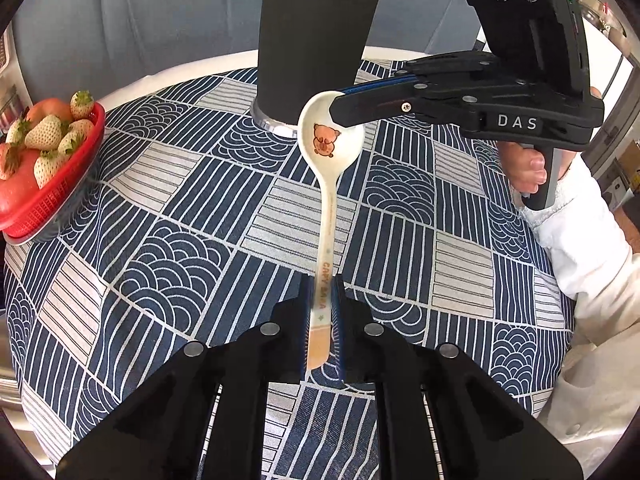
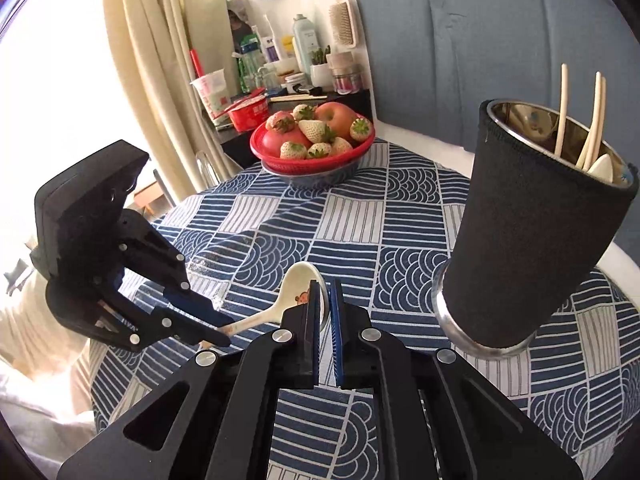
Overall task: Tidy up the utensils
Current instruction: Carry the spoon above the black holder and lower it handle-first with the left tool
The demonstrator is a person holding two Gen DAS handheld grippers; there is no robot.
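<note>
A white ceramic spoon [image 1: 326, 208] with a cartoon animal in its bowl hangs above the blue patterned tablecloth, held at both ends. My left gripper [image 1: 323, 280] is shut on the orange end of its handle. My right gripper [image 2: 325, 286] is shut on the rim of the spoon [image 2: 294, 280] bowl, and reaches in from the right in the left wrist view [image 1: 340, 114]. In the right wrist view the left gripper [image 2: 224, 326] comes in from the left. A black-sleeved metal cup [image 2: 536, 240] stands upright just past the spoon, holding chopsticks [image 2: 562, 112] and another white spoon. The cup [image 1: 316, 52] rises behind the spoon's bowl.
A red basket [image 1: 44, 200] of strawberries and apples sits at the table's left edge; the basket [image 2: 312, 160] is at the far side in the right wrist view. A person's hand in a white sleeve [image 1: 580, 240] grips the right handle. A cluttered shelf [image 2: 280, 64] stands behind the table.
</note>
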